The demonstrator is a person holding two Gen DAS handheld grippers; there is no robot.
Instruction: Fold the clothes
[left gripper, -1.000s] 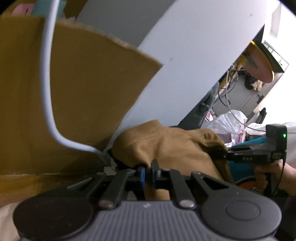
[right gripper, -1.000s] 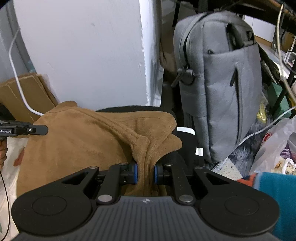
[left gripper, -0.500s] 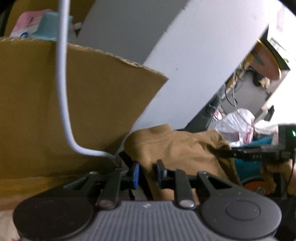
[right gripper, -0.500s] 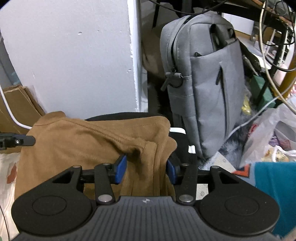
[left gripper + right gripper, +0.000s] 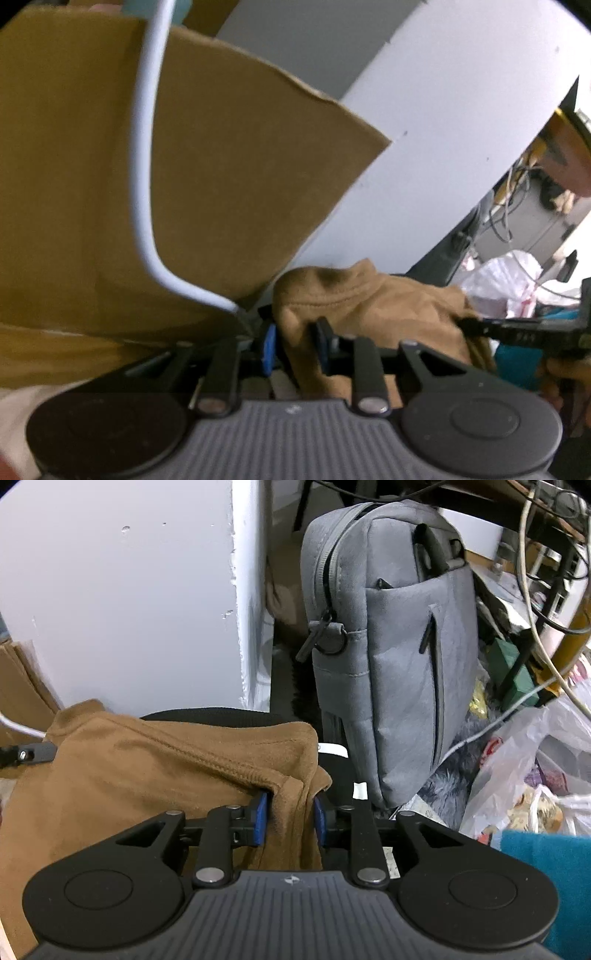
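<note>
A tan brown garment (image 5: 155,775) lies bunched on a black round seat (image 5: 221,713). My right gripper (image 5: 290,812) is at the garment's right edge. It is open by a narrow gap, and a fold of the cloth stands between its blue pads (image 5: 261,818). In the left wrist view the same garment (image 5: 369,299) lies ahead, with my left gripper (image 5: 295,347) at its near corner. That gripper is open too, with cloth between its fingers. The right gripper's tip (image 5: 517,334) reaches in from the right of that view.
A cardboard sheet (image 5: 203,166) and a white cable (image 5: 144,166) stand close on the left, against a white wall (image 5: 129,609). A grey bag (image 5: 388,657) stands right of the seat. Plastic bags (image 5: 517,775), cables and a teal cloth (image 5: 546,867) crowd the right side.
Both grippers were shut on the garment a second ago and have let go. The right one opened wide, then narrowed around the fold. The garment has settled lower on the seat.
</note>
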